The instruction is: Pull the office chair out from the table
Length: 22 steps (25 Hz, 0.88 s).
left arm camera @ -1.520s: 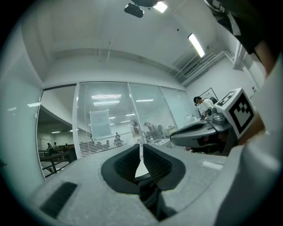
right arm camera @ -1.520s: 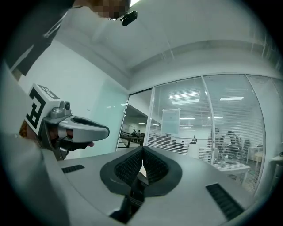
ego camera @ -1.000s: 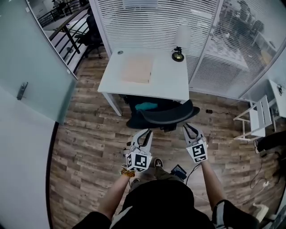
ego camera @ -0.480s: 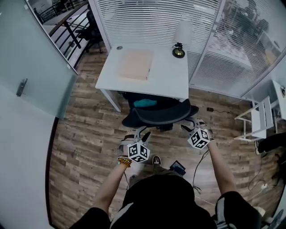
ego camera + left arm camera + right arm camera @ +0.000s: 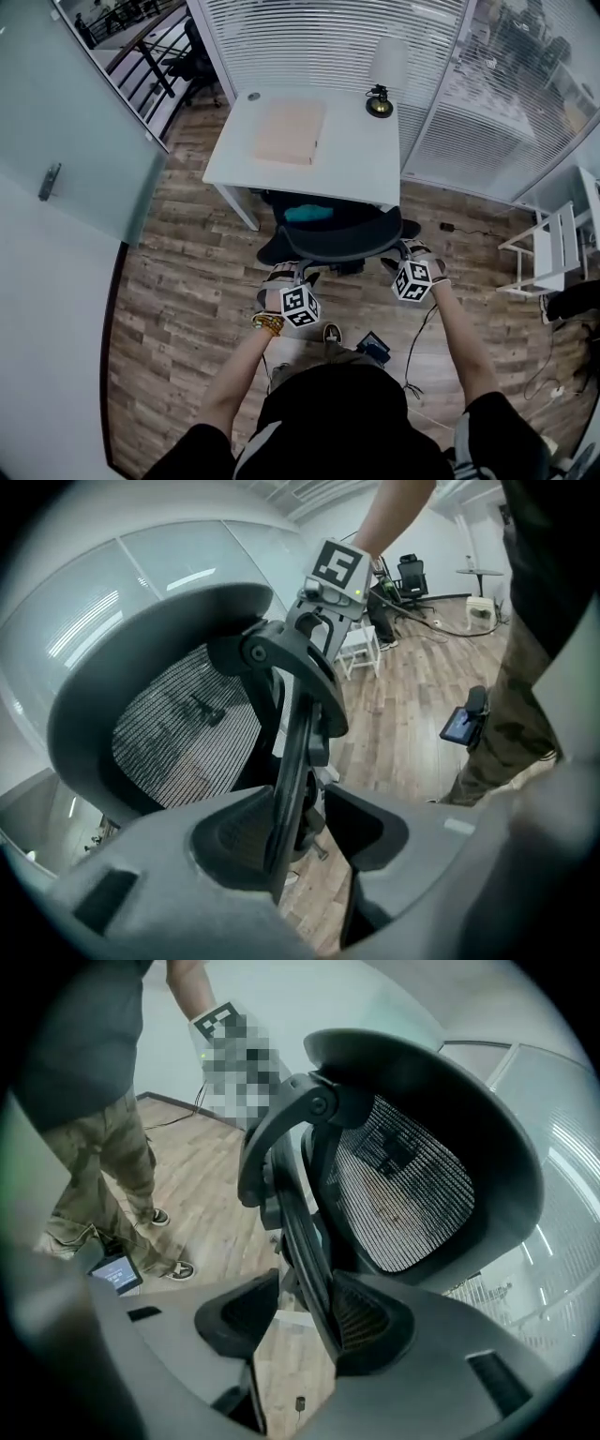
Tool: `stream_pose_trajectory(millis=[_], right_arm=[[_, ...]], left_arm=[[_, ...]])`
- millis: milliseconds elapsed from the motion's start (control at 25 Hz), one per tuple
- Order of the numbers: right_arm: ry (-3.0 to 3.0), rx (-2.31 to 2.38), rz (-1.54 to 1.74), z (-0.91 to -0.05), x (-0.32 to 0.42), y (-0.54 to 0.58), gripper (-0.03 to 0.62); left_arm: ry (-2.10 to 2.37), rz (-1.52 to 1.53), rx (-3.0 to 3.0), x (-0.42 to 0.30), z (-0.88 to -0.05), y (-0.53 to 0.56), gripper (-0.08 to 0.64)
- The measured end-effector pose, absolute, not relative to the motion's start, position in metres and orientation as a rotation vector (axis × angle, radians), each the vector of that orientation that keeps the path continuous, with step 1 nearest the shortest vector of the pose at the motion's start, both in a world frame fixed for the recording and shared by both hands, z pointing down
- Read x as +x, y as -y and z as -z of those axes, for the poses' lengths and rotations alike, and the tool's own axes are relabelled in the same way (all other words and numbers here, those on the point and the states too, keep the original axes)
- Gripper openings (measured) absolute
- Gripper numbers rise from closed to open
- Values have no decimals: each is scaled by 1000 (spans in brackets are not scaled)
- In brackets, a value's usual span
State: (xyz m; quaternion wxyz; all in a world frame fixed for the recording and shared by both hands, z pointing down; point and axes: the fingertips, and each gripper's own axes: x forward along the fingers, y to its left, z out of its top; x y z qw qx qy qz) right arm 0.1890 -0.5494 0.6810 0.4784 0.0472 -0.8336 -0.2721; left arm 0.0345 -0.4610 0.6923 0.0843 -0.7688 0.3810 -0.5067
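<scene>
The black office chair (image 5: 339, 242) is tucked under the white table (image 5: 361, 173), its mesh back toward me. My left gripper (image 5: 292, 279) is at the left end of the backrest and my right gripper (image 5: 405, 262) at the right end. In the left gripper view the jaws (image 5: 305, 832) have just been opening; the chair's thin back frame (image 5: 295, 752) runs between them, against one pad with a gap to the other. The right gripper (image 5: 305, 1321) has likewise just been opening, and it straddles the back frame (image 5: 300, 1232) beside the mesh (image 5: 403, 1185) without clamping it.
A lamp (image 5: 380, 98) and a tan pad (image 5: 291, 131) sit on the table. A glass door (image 5: 56, 159) is at the left and blinds lie behind the table. A white folding chair (image 5: 553, 253) stands at the right. A small device (image 5: 373, 349) and a cable lie on the wood floor.
Both grippers have sunk from in front of me to the chair's backrest and rolled. Their jaws, shut a second ago, now stand open around the back frame.
</scene>
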Motion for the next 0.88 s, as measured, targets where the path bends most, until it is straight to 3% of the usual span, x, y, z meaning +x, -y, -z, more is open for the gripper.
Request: stream_pose_trajectory(millis=[200, 320, 880], right_arm=[[2006, 136, 688, -687, 183, 559, 149], [1980, 152, 679, -690, 178, 562, 124], [1965, 169, 569, -694, 132, 529, 112]], left_arm=[[-1138, 1544, -2280, 31, -701, 475, 171], [-1123, 1544, -2272, 29, -703, 479, 126], [-1051, 1574, -2363, -22, -708, 464, 121]])
